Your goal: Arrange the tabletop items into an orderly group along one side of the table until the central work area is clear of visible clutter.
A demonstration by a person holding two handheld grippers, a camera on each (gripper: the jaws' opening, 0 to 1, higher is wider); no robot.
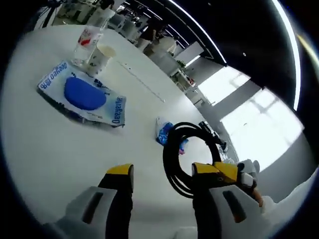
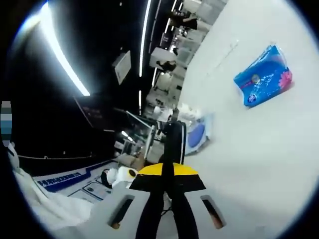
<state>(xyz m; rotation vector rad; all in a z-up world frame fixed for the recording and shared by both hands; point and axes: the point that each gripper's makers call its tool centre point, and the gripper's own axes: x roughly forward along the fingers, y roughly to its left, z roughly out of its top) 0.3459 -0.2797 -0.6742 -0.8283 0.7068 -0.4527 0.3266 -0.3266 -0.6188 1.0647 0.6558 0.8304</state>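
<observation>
A coil of black cable (image 1: pixel 174 149) hangs low over the white table (image 1: pixel 45 149); my right gripper (image 1: pixel 234 173) comes in from the right and is shut on it. In the right gripper view the jaws (image 2: pixel 167 175) are closed on the cable (image 2: pixel 173 137), which rises straight up from the yellow tips. My left gripper (image 1: pixel 162 172) stands open just short of the coil, nothing between its fingers. A small blue tissue packet (image 1: pixel 162 132) (image 2: pixel 264 74) lies flat behind the coil. Farther off lies a blue-and-white wipes pack (image 1: pixel 82 94) (image 2: pixel 197 134).
A paper cup (image 1: pixel 99 57) and a clear plastic bottle (image 1: pixel 88 37) stand together near the table's far edge, just beyond the wipes pack. Bare white tabletop (image 2: pixel 259 164) spreads around the tissue packet. Desks and chairs fill the room behind.
</observation>
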